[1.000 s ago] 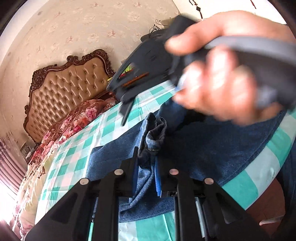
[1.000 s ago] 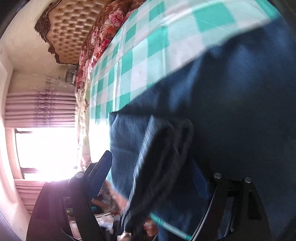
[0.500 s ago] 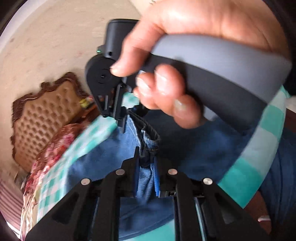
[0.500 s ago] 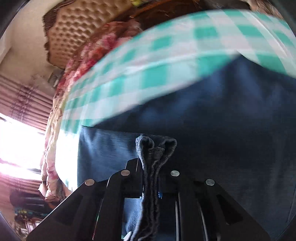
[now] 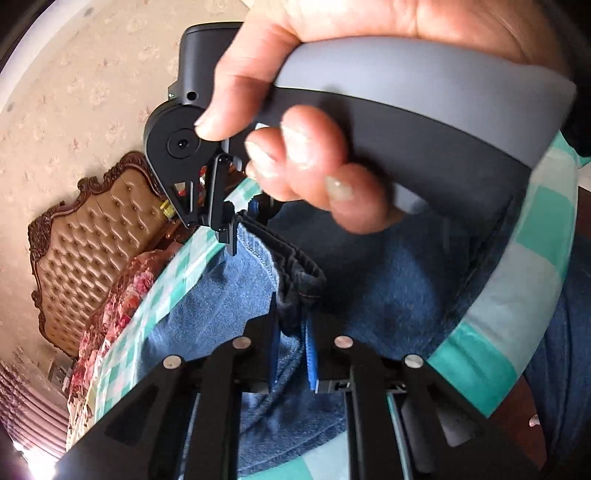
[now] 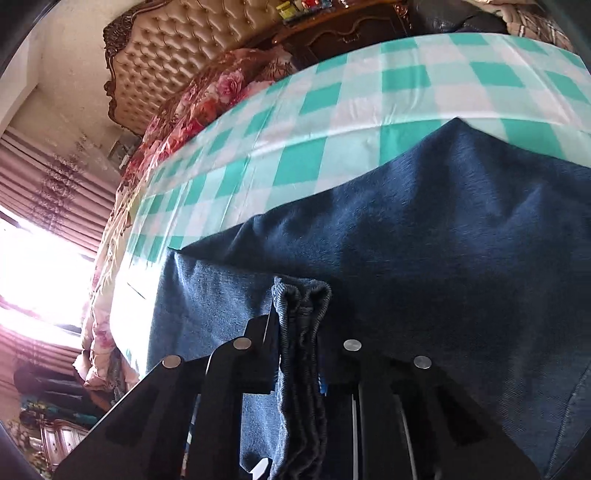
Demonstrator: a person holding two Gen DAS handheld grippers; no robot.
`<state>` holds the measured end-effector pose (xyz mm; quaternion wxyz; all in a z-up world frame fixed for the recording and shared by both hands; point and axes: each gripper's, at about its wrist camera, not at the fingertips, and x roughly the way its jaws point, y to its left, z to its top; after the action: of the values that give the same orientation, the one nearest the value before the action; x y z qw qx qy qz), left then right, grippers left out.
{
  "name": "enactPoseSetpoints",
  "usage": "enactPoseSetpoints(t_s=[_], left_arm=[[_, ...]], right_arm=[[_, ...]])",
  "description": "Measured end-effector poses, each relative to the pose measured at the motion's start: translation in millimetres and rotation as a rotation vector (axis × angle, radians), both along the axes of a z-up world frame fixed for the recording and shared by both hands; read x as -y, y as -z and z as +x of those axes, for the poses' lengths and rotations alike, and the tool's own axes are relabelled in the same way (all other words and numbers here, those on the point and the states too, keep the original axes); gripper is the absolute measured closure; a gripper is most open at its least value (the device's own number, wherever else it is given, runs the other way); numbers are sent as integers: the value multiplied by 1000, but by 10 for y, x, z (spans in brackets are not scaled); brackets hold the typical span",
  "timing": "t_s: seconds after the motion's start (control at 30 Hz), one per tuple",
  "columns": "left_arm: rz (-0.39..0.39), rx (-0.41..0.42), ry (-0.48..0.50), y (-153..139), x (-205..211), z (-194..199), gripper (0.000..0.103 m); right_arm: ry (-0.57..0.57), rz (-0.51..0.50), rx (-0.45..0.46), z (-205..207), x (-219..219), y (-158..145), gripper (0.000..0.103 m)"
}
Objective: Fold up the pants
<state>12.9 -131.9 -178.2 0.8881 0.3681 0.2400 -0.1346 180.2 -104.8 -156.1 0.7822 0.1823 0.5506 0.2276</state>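
Blue denim pants (image 5: 388,280) lie on a green and white checked cloth (image 5: 517,321). My left gripper (image 5: 291,325) is shut on a bunched hem of the pants (image 5: 299,280). In the left wrist view the right gripper (image 5: 240,218) is close ahead, held in a hand, pinching the same lifted edge farther along. In the right wrist view my right gripper (image 6: 299,325) is shut on a folded denim edge (image 6: 301,295), with the rest of the pants (image 6: 443,240) spread beyond on the checked cloth (image 6: 332,110).
A tufted tan headboard (image 6: 177,48) with a dark carved frame and a floral bedspread (image 6: 192,99) stand past the cloth's far edge. A dark wooden cabinet (image 6: 351,26) is at the back. A bright window with curtains (image 6: 33,266) is on the left.
The right gripper has swung in close in front of the left one and closed on the denim edge. Its view has turned level toward the headboard. The left gripper keeps its hold.
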Motion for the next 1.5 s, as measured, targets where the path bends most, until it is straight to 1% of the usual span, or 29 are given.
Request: enactPoseSetpoints(t_s=[0.23,0.3,0.33,0.37,0.4,0.43,0.5,0.57,0.63,0.67,0.73,0.8,0.83,0.87,0.93,1.0,1.03,1.07,1.1,1.13,1.17,1.2,1.23,1.3,1.33,1.4,1.43,1.47,1.5], left_arm=[[3,-9,36,102,94,-98,91],[-13,-52,43,158,100,-87,91],[-36,-45,40,142,74,-93,83],[-57,-53,36,106,41,-88,77],[-105,-64,31,36,-20,-101,55],[-168,-62,26,-62,-111,-129,47],[-339,-72,-25,-318,-469,-187,48],[-469,-66,-107,-462,-854,-201,59],[-561,-66,-217,-487,-1279,-185,83],[-585,-64,-304,-445,-1530,-153,86],[-629,-144,-400,-259,-1972,-53,91],[-633,-161,-511,-110,-2316,-60,93],[-650,-161,-550,-80,-2490,-66,102],[-675,-166,-567,-77,-2649,-57,101],[-584,-116,-651,-127,-2806,-24,101],[-634,-101,-608,-274,-2942,98,101],[-641,-96,-579,-336,-2945,172,100],[-622,-120,-499,-430,-2854,351,97],[-594,-163,-431,-468,-2755,515,86],[-573,-204,-363,-495,-2657,684,81],[-584,-225,-304,-522,-2588,867,81],[-613,-283,-264,-496,-2576,1105,81],[-593,-358,-272,-404,-2590,1388,81],[-505,-351,-362,-289,-2568,1672,84],[-513,-372,-399,-249,-2682,1821,85],[-532,-349,-551,-254,-3015,1959,87],[-551,-338,-565,-296,-3092,1894,87],[-610,-315,-528,-401,-3149,1745,87],[-638,-287,-489,-484,-3129,1590,85]], right_arm=[[28,-12,7,-37,170,70,88],[39,-46,13,-55,187,122,87],[58,-75,18,-72,215,133,77],[99,-108,41,-97,253,104,76],[121,-124,56,-127,298,78,66],[171,-176,104,-190,334,-24,64],[251,-269,213,-367,335,-256,64],[232,-310,312,-555,180,-440,64],[151,-362,405,-737,-111,-522,64],[112,-393,435,-802,-265,-523,64],[28,-459,467,-890,-601,-420,63],[-13,-499,440,-903,-770,-250,63],[-18,-523,418,-900,-800,-141,63],[-10,-555,407,-902,-796,-65,64],[5,-627,354,-821,-736,121,65],[6,-594,360,-836,-657,158,65],[-5,-615,369,-847,-675,166,65],[-10,-628,375,-875,-689,172,65],[-11,-634,379,-873,-691,175,65],[-10,-627,373,-863,-679,179,64],[-11,-616,366,-851,-667,177,64],[-16,-610,363,-840,-656,179,64],[-28,-611,364,-834,-652,183,64],[-36,-609,362,-805,-654,169,64],[-36,-600,356,-801,-648,160,64],[-34,-557,327,-786,-593,122,63],[-19,-493,303,-776,-505,54,62],[8,-429,296,-776,-398,-24,57],[39,-369,290,-762,-271,-97,44]])
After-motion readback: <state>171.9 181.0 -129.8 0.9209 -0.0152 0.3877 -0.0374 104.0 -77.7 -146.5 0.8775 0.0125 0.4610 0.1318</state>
